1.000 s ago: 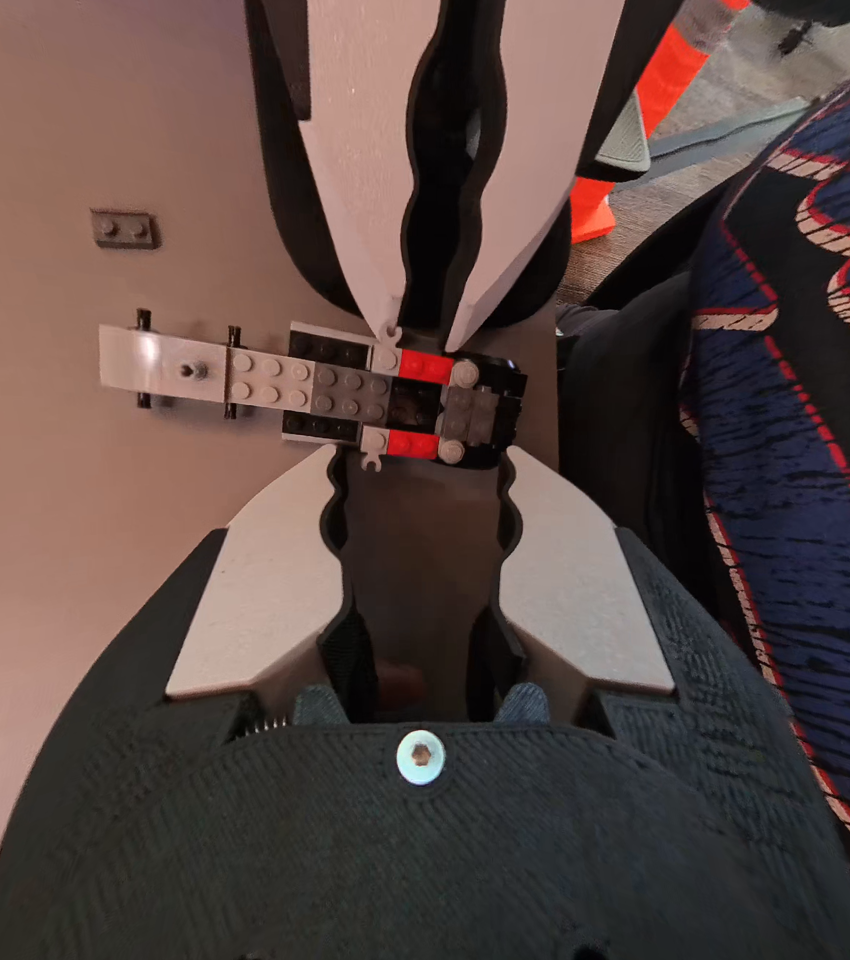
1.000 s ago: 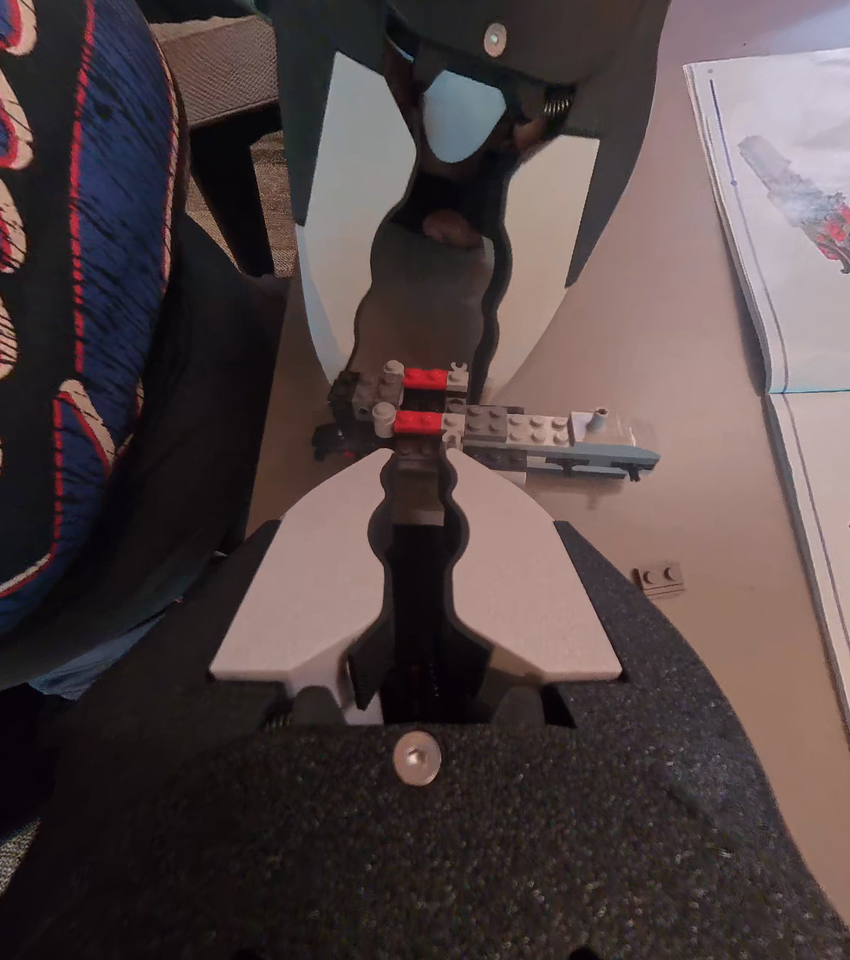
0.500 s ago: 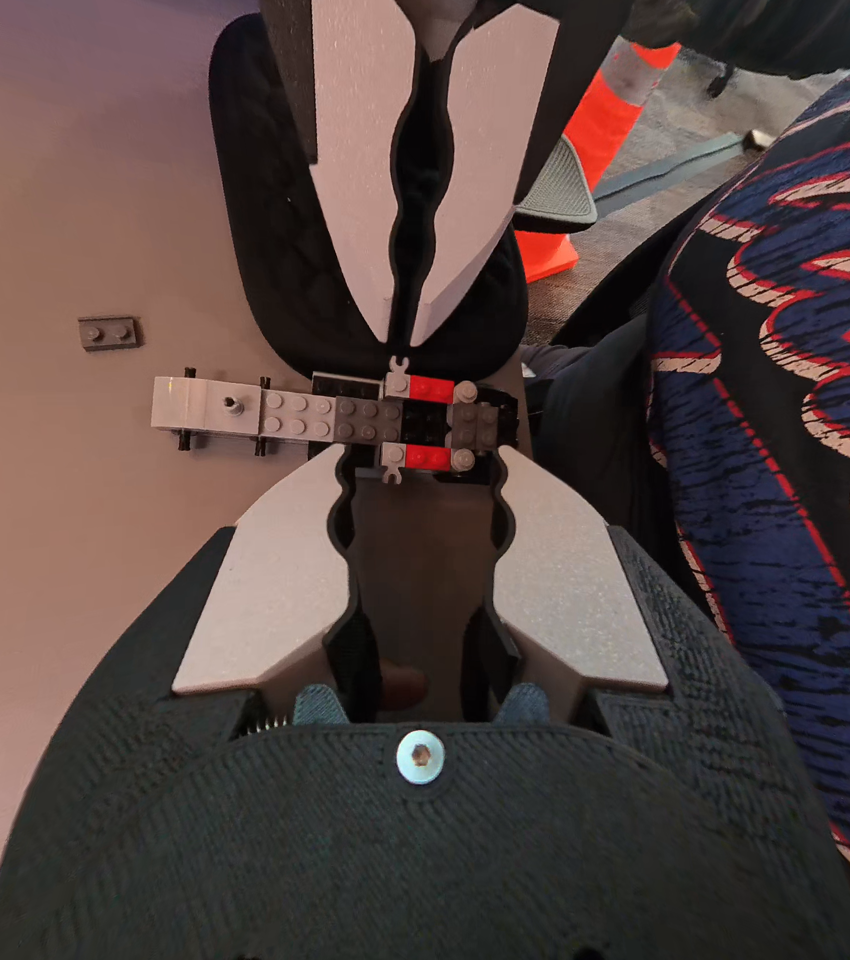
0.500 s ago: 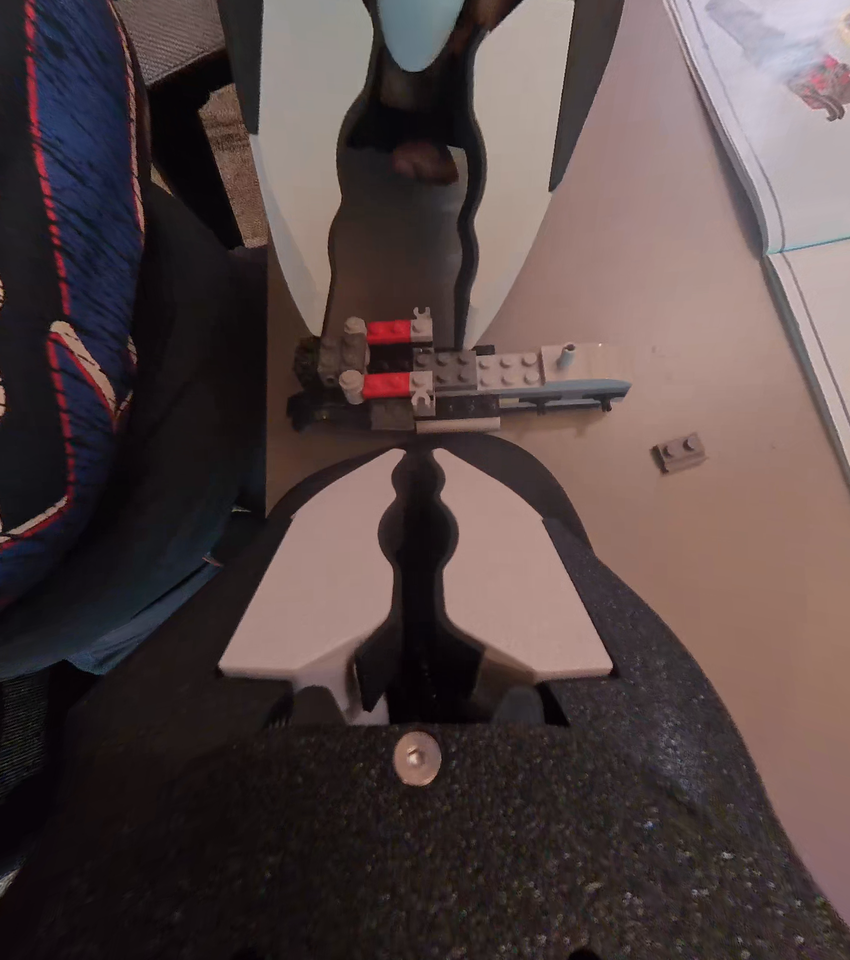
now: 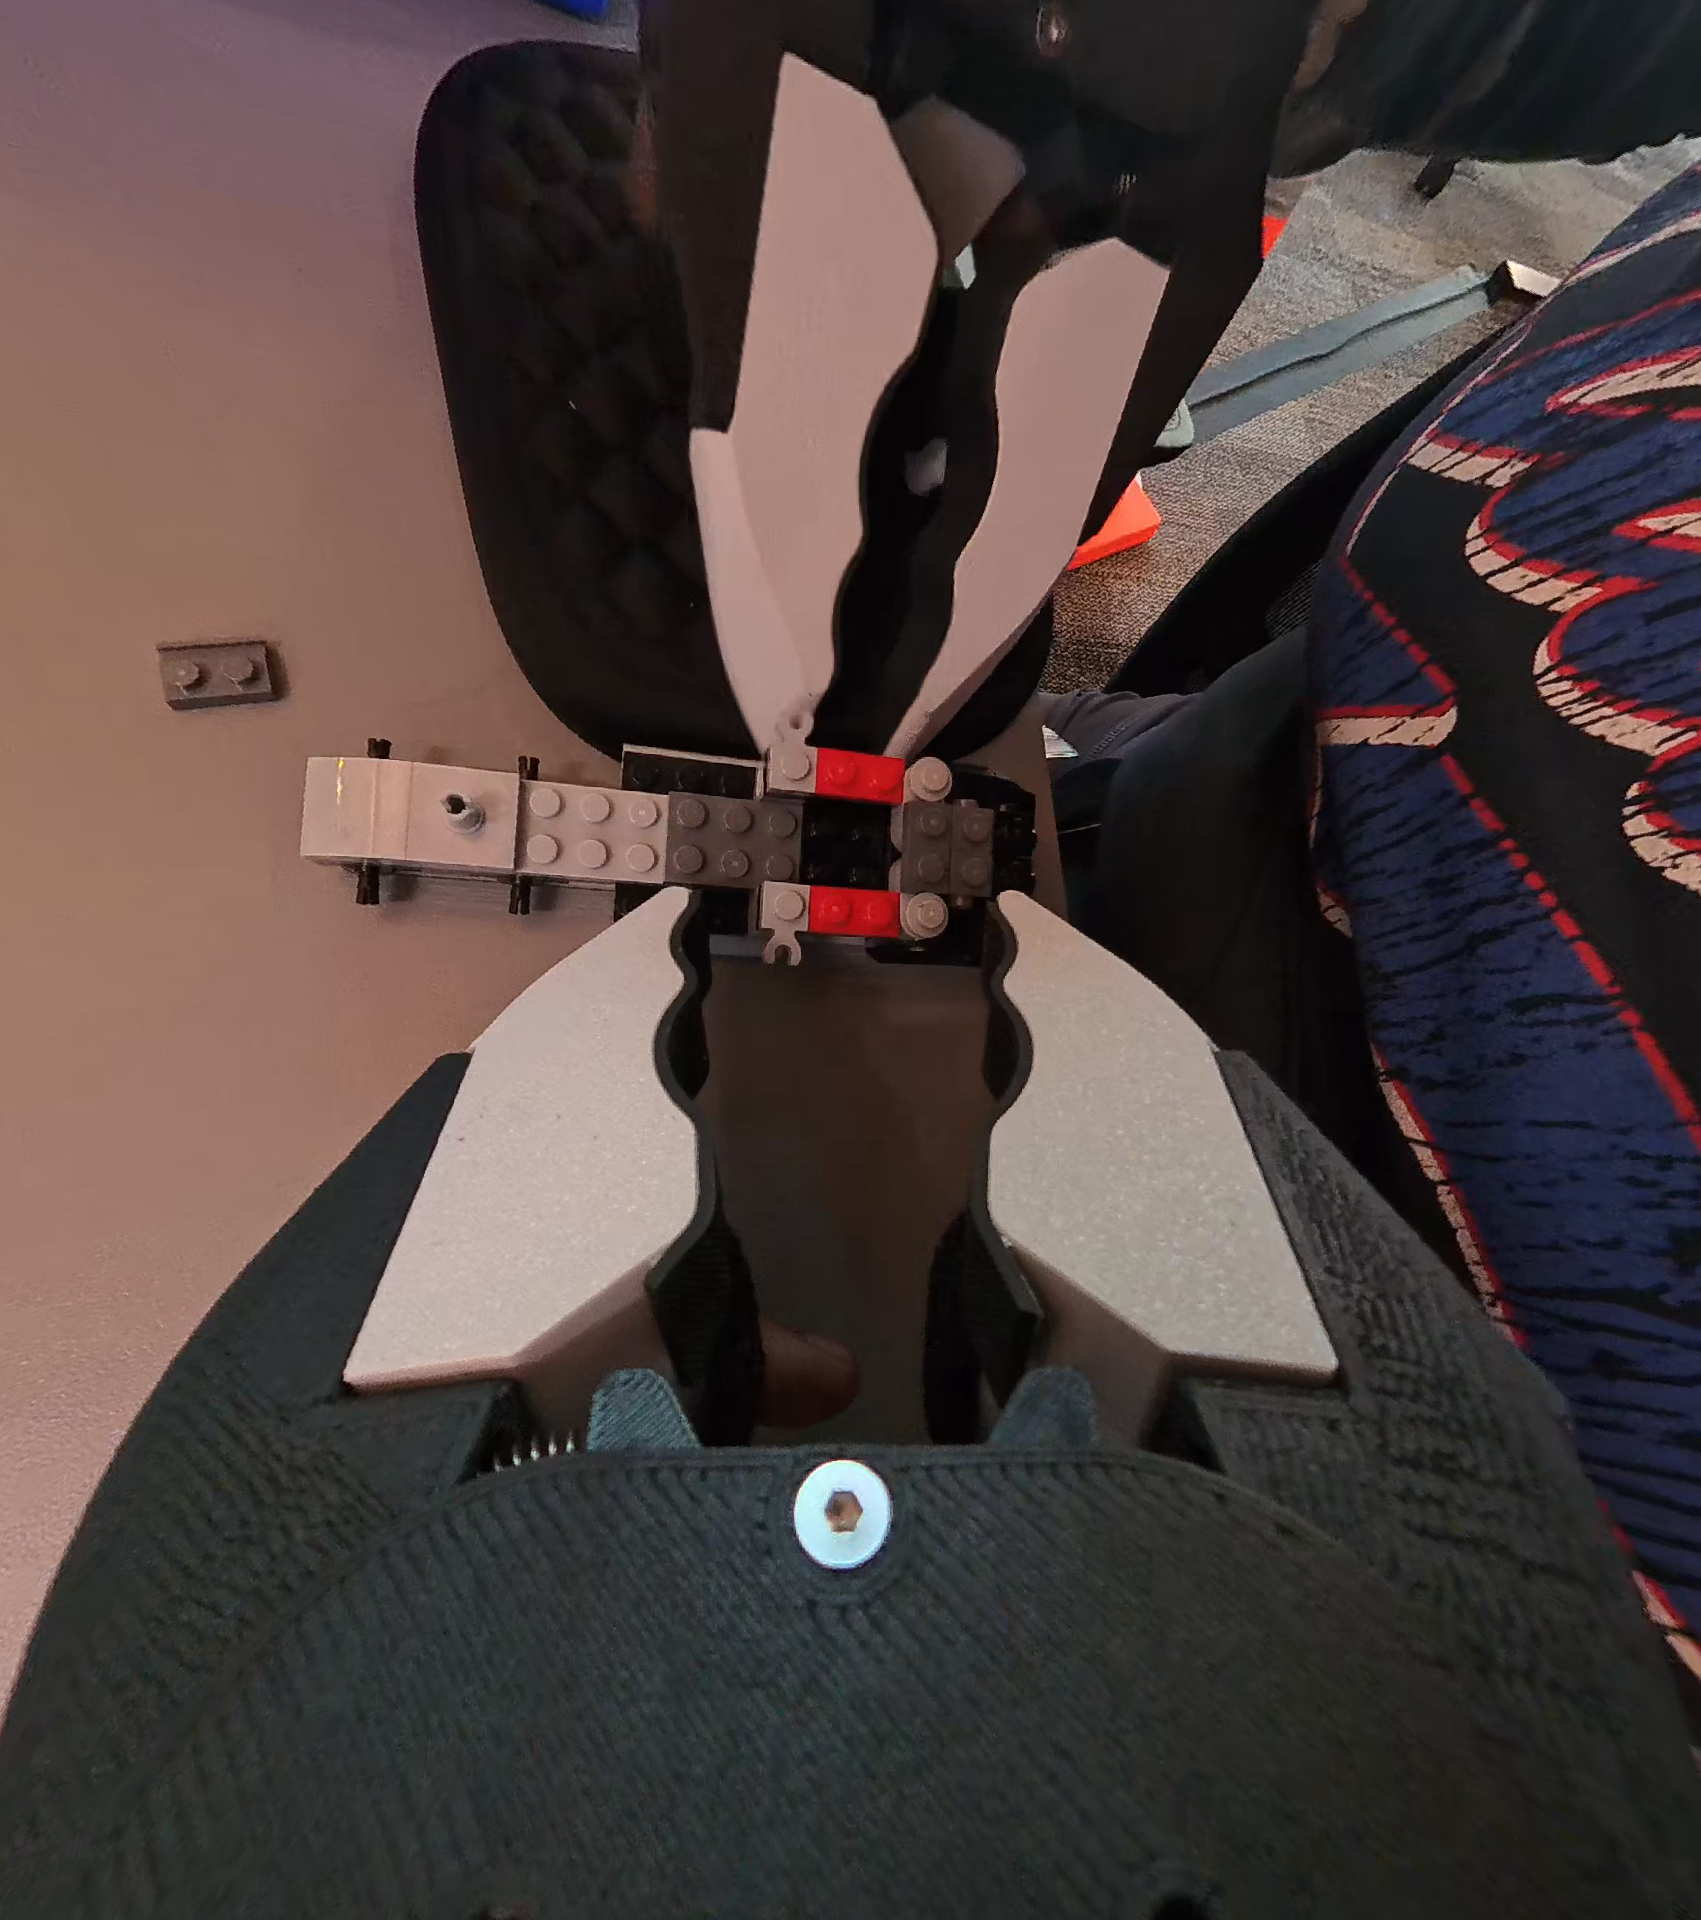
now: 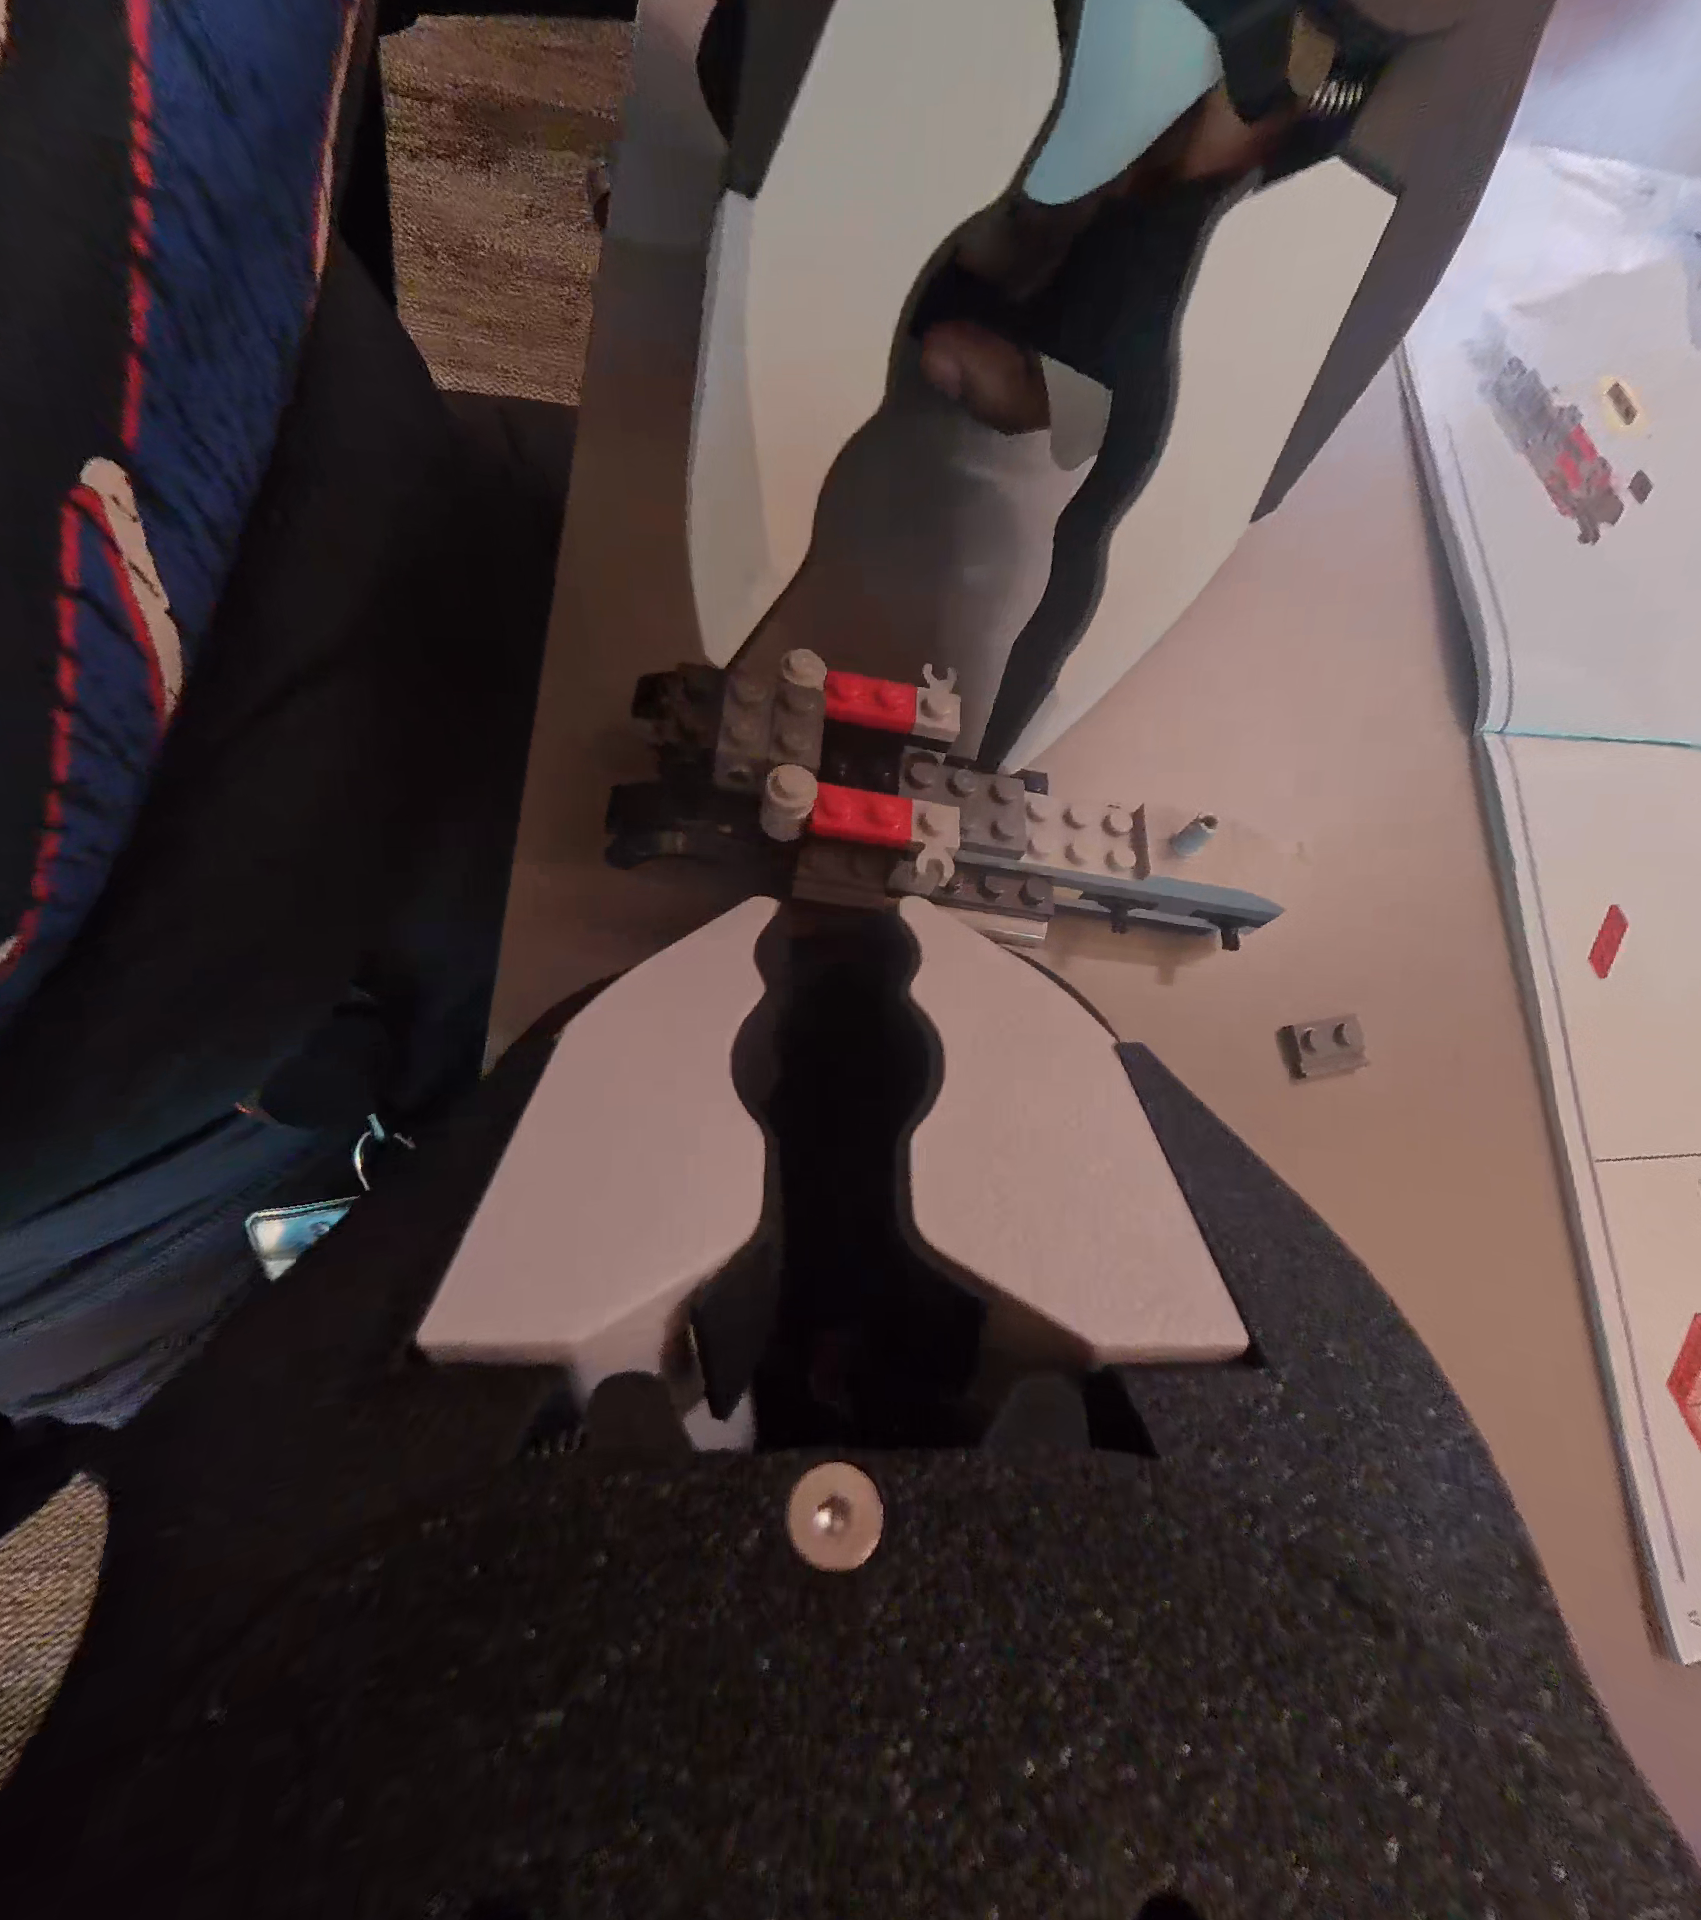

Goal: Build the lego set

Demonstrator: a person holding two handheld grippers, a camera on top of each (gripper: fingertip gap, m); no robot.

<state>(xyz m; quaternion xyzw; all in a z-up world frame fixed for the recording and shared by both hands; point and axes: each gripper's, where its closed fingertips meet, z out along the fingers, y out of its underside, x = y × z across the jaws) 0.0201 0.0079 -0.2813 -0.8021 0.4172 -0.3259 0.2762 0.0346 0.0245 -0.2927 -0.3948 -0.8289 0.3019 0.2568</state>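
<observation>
Right wrist view: loose grey plate (image 6: pixel 1326 1045) between model (image 6: pixel 887 800) and booklet (image 6: pixel 1646 935).

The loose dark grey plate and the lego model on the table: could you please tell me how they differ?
The loose plate is a single dark grey piece with two studs; the lego model joins many pieces in light grey, dark grey, black and red. The plate is short, the model long and narrow. The plate lies apart from both grippers; the model sits between the left tongs and the right tongs. Both show their studs facing up.
</observation>
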